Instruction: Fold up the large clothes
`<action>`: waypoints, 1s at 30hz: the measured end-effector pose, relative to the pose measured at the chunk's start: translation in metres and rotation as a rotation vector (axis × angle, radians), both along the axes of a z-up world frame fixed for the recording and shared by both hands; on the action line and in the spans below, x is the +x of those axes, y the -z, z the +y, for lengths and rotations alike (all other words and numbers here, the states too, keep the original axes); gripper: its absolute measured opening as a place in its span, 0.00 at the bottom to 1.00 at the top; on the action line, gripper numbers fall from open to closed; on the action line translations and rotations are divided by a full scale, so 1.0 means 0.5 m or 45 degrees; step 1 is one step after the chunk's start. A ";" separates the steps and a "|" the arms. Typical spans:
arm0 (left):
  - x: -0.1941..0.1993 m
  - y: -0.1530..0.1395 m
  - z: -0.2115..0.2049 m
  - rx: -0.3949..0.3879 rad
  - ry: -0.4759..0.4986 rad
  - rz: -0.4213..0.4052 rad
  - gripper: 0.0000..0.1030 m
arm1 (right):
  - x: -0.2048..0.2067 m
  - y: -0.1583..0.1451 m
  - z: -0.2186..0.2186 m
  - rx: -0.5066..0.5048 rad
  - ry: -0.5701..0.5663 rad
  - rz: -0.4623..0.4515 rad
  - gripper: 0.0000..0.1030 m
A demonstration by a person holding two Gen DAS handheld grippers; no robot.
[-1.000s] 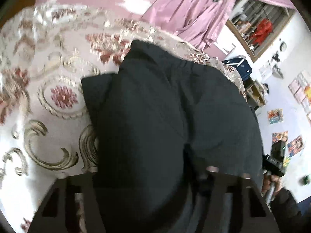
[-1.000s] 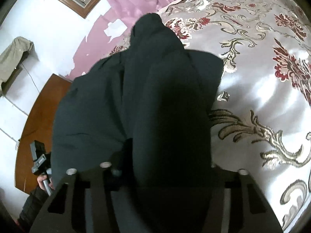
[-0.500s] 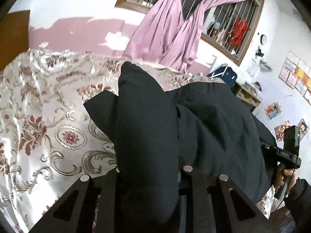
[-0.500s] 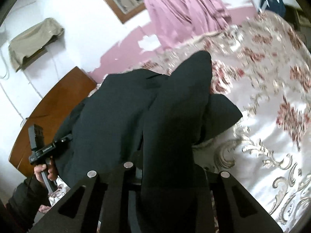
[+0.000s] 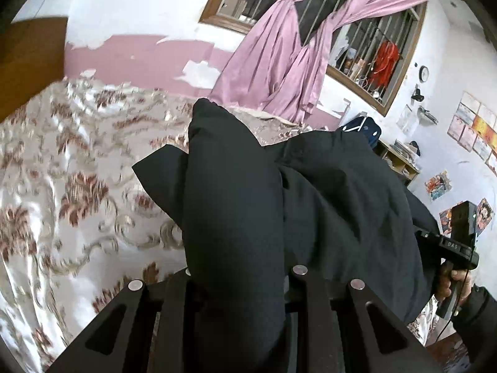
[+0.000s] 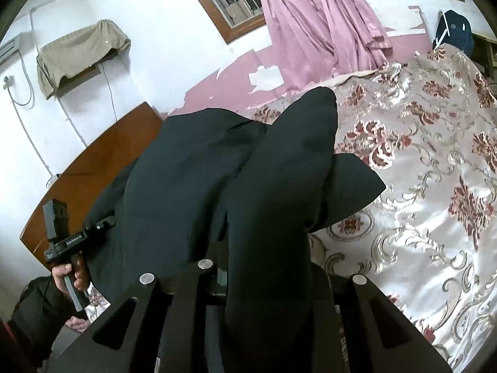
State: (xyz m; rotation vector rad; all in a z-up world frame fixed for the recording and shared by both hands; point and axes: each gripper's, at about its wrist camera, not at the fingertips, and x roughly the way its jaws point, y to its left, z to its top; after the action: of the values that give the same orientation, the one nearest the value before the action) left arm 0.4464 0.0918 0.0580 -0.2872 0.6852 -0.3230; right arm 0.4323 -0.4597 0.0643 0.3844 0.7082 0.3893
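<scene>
The landmark is the floral bedspread [image 5: 77, 192], which covers the bed below both tools. Over its left part, the left gripper [image 5: 236, 279] is clenched on a thick bunched fold of the black garment [image 5: 341, 192]; its jaws have just been closing, with the cloth between them, and the fold rises up past the fingers. The garment hangs between the two tools above the bedspread, one corner flap jutting out to the side at each end. On its right side the right gripper [image 6: 267, 279] is likewise clamped on a rolled fold of the same cloth, its jaws too having just been closing on it. Beyond the far edge of the bedspread, pink curtains [image 5: 289, 62] hang at a barred window [image 5: 366, 49], and a wooden headboard [image 6: 93, 171] stands at the bed's end.
</scene>
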 end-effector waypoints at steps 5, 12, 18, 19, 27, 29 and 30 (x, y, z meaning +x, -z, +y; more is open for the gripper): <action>-0.009 0.097 0.002 0.014 -0.026 0.085 0.21 | -0.008 0.065 0.019 -0.077 0.001 0.078 0.17; -0.017 0.166 0.048 -0.102 -0.128 0.139 0.35 | -0.021 0.139 0.009 -0.183 0.099 0.142 0.25; -0.027 0.166 0.030 0.122 -0.351 0.184 0.80 | -0.021 0.159 0.012 -0.278 0.157 0.222 0.51; -0.030 0.164 0.032 0.151 -0.375 0.172 0.82 | -0.022 0.160 0.013 -0.317 0.186 0.243 0.59; -0.079 0.116 0.014 0.355 -0.464 0.083 0.87 | -0.068 0.088 0.035 -0.608 0.329 0.174 0.87; -0.101 0.101 0.016 0.350 -0.489 0.040 0.88 | -0.081 0.071 0.030 -0.551 0.336 0.164 0.88; -0.118 0.091 0.015 0.345 -0.510 0.005 0.88 | -0.095 0.059 0.031 -0.521 0.345 0.140 0.90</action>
State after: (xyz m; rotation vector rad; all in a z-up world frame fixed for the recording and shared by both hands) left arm 0.3874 0.0995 0.0123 -0.1602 0.6500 0.1524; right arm 0.3851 -0.4441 0.0349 0.1106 0.8101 -0.0369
